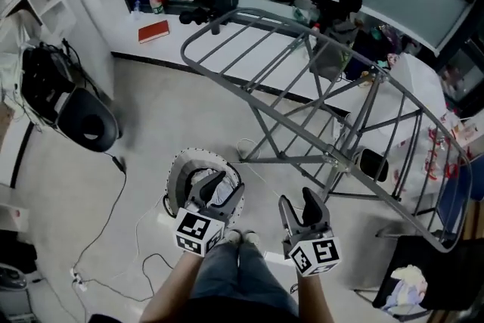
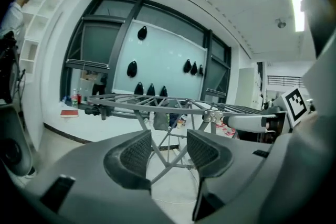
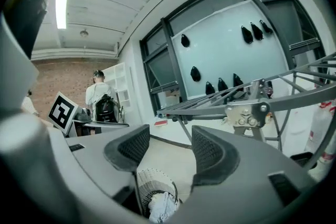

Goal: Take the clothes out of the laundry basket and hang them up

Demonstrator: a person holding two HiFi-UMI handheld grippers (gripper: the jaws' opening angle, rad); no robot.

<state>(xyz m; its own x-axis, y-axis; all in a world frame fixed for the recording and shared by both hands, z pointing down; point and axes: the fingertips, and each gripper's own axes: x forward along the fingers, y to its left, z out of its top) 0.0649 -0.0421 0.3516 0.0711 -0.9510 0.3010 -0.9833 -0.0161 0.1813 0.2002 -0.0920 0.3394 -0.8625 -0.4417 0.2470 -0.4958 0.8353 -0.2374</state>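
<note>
A round white laundry basket (image 1: 181, 176) with pale clothes (image 1: 221, 195) in it stands on the floor just ahead of the person's feet. My left gripper (image 1: 221, 185) hovers over the basket's right side, jaws open and empty (image 2: 169, 149). My right gripper (image 1: 299, 206) is to the right of the basket, also open with nothing between its fingers (image 3: 170, 149). In the right gripper view the basket (image 3: 152, 181) and a white garment (image 3: 163, 206) show below the jaws. The grey metal drying rack (image 1: 325, 87) stands beyond both grippers, its bars bare (image 2: 157, 105) (image 3: 247, 110).
A black chair (image 1: 87, 121) stands at the left, and cables (image 1: 113, 238) trail over the floor. A red book (image 1: 153, 31) lies on the window ledge. Bags (image 1: 412, 87) crowd the right, beyond the rack. A person (image 3: 97, 94) stands by white shelves far off.
</note>
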